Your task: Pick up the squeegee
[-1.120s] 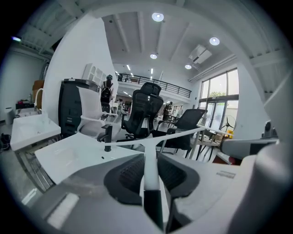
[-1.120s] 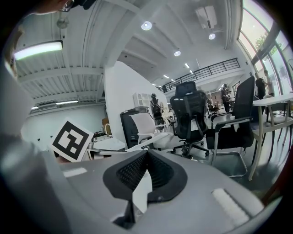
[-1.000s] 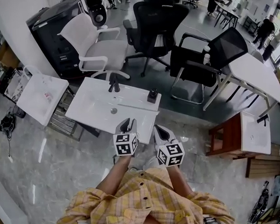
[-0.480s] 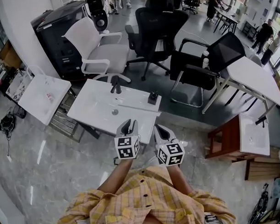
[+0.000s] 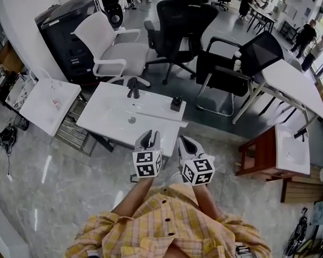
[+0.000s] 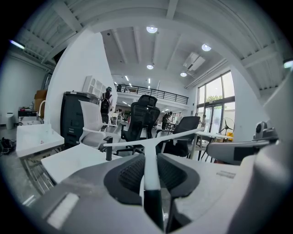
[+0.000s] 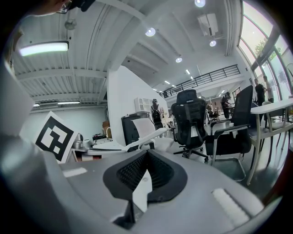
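Note:
The squeegee [image 6: 174,135] is a white T: a long thin blade across the top and a white handle that turns black lower down. The handle runs straight down between the pads of my left gripper [image 6: 151,160], which is shut on it. In the head view the blade [image 5: 158,118] hangs over the near part of the white sink basin [image 5: 105,114], just ahead of the left gripper [image 5: 149,134]. My right gripper [image 5: 184,143] is beside it on the right, jaws together and holding nothing. From the right gripper view [image 7: 145,157] the blade [image 7: 149,136] shows to the left.
A black faucet [image 5: 132,90] stands at the basin's far edge and a small black object [image 5: 176,103] at its far right corner. Office chairs [image 5: 111,45] and a white desk [image 5: 297,86] stand beyond. A second basin [image 5: 47,106] is to the left, and people are in the distance.
Both grippers have risen slightly, and the squeegee has gone up with the left one. The jaws stand as before.

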The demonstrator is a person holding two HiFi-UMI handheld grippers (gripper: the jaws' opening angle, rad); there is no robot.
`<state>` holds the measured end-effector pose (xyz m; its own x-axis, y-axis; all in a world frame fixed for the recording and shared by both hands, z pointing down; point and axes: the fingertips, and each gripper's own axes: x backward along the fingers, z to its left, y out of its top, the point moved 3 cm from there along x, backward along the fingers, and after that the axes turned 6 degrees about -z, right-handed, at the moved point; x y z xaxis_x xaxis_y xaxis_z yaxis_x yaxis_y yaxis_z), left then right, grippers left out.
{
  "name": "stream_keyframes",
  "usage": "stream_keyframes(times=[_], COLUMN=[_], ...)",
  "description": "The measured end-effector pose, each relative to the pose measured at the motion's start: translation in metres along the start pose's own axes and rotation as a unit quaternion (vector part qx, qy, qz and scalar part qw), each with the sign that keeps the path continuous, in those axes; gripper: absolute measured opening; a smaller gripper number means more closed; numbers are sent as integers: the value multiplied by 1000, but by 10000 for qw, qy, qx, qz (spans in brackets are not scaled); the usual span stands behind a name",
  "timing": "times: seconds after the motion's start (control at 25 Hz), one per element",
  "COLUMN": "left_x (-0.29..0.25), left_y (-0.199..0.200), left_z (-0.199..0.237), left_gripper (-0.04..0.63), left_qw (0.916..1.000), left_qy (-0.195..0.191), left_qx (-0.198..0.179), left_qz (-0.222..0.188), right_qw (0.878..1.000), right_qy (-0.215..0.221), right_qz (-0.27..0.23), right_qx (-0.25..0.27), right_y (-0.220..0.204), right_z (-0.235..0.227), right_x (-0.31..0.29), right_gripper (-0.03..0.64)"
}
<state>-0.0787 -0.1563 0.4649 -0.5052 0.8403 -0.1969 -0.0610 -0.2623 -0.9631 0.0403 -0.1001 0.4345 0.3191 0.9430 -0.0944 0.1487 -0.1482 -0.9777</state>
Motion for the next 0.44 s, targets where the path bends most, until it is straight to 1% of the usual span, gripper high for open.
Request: stream_keyframes(times=[0.24,0.44], left_x=[5,7], left_y=[2,5], left_z=[3,14], left_gripper=[97,97], left_qw=[10000,9999], left_qy=[7,89], left_qx=[-19,17], left_qz=[-14,-74], right_qw=[10000,9999], right_qy=[21,74], right_qz=[-83,-115], right_qx=[-21,35], right_y=[4,6], right_z=[4,11], right_x=[1,-5], right_gripper=[-3,-3])
